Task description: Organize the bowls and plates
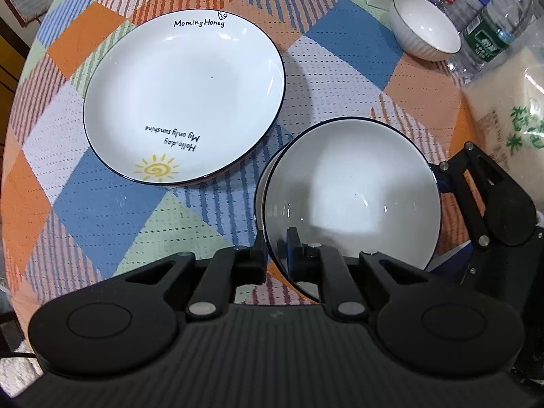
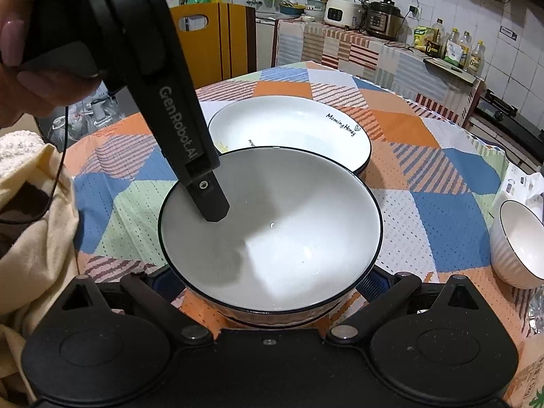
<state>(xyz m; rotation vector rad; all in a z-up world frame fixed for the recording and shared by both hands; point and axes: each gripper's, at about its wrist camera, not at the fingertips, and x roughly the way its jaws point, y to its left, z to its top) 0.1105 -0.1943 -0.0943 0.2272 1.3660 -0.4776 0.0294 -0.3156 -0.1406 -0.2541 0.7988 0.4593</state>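
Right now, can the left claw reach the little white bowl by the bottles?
Probably not yet. The left claw is pinched shut on the rim of the big bowl, so it's busy. The little bowl sits farther across the table, beside the bottles. The way there looks free once it lets go.
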